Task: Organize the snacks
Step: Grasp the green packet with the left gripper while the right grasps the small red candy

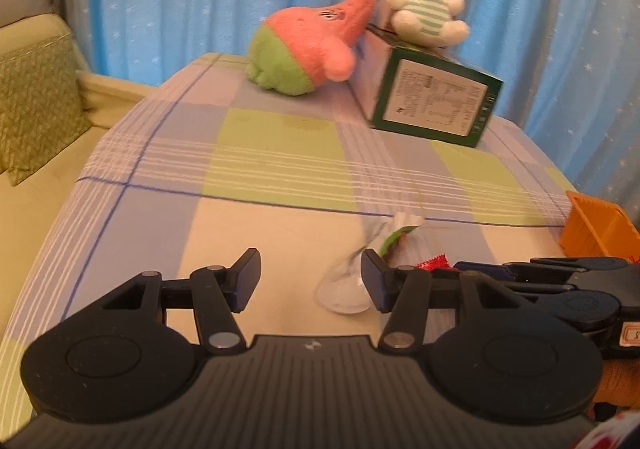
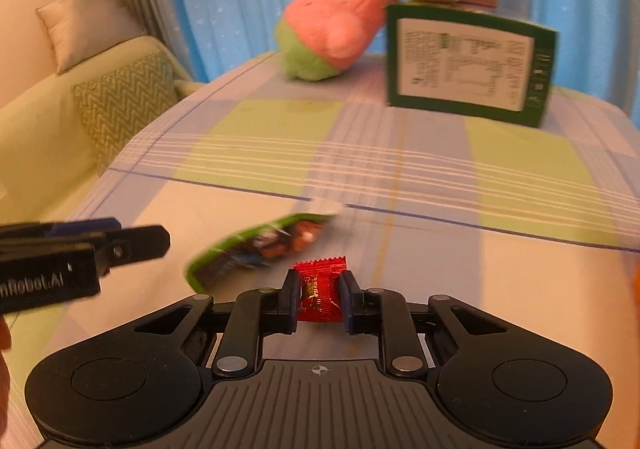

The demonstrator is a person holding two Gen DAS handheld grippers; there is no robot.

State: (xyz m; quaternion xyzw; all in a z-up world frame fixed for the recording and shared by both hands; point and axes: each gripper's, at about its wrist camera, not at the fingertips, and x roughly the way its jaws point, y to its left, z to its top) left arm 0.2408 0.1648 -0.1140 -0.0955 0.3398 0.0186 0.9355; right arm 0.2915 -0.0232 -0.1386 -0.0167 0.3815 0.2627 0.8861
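A small red snack packet [image 2: 320, 291] lies on the checked tablecloth [image 2: 440, 269], and my right gripper [image 2: 320, 293] is shut on it, one pad on each side. Just left of it lies a green snack bag [image 2: 260, 249] with a clear end. In the left wrist view that bag [image 1: 394, 239] lies by the right finger of my left gripper [image 1: 310, 269], which is open with only cloth between its fingers. The red packet [image 1: 436, 263] shows there at the tip of my right gripper [image 1: 472, 269]. My left gripper [image 2: 140, 235] reaches in from the left of the right wrist view.
An orange bin [image 1: 600, 233] stands at the table's right edge. At the back are a green box [image 1: 436, 101], a pink and green plush [image 1: 308, 45] and a white plush [image 1: 424, 1] on top of the box. A sofa with a cushion [image 1: 32, 105] is on the left, and a blue curtain hangs behind.
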